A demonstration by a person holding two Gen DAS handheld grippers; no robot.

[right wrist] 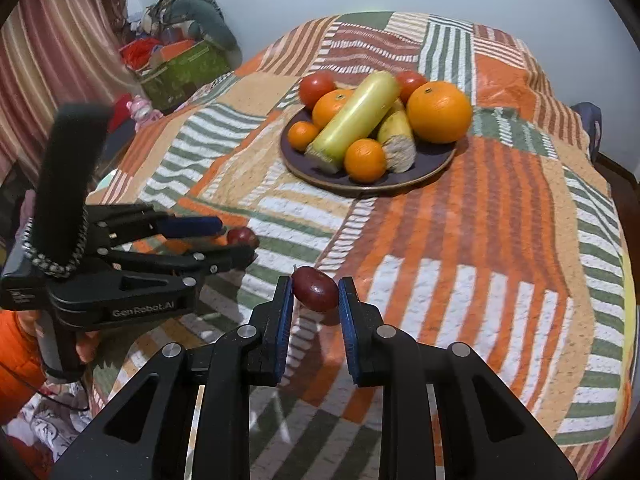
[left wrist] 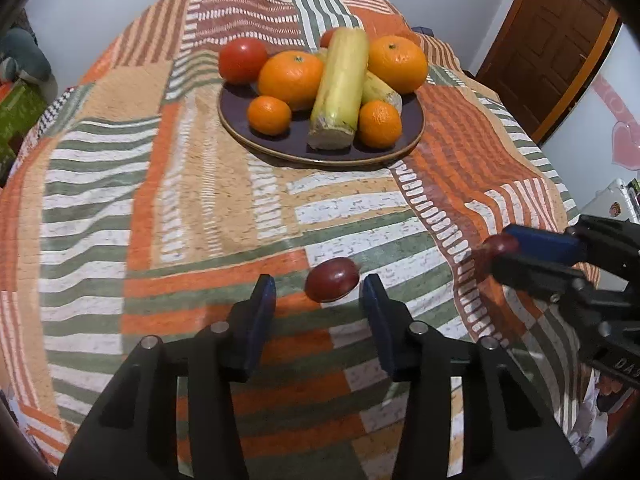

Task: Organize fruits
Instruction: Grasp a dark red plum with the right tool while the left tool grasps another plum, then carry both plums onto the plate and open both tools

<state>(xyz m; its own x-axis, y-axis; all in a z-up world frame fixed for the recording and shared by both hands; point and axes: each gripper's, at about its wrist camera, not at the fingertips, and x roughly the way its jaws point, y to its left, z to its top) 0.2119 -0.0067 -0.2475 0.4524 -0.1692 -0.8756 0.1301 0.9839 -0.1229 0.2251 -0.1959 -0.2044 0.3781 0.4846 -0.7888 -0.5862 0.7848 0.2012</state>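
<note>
A dark plate [left wrist: 320, 159] [right wrist: 360, 189] sits on the far part of the patchwork quilt with tomatoes, oranges, mandarins and two long yellow-green pieces. My right gripper [right wrist: 316, 285] is shut on a small dark red fruit [right wrist: 315, 289], held just above the quilt; in the left wrist view this gripper [left wrist: 496, 249] comes in from the right. A second dark red fruit [left wrist: 332, 279] [right wrist: 242, 236] lies on the quilt between the tips of my left gripper [left wrist: 318, 285] [right wrist: 236, 242]. It is near the right finger, with a clear gap to the left finger [left wrist: 264, 300], so these jaws stand open.
The quilt [left wrist: 160, 200] drops off at its front and side edges. A green box of clutter [right wrist: 180, 68] and a striped curtain [right wrist: 60, 40] are at the left. A wooden door [left wrist: 552, 40] stands far right. A hand in an orange sleeve [right wrist: 16, 344] holds the left gripper.
</note>
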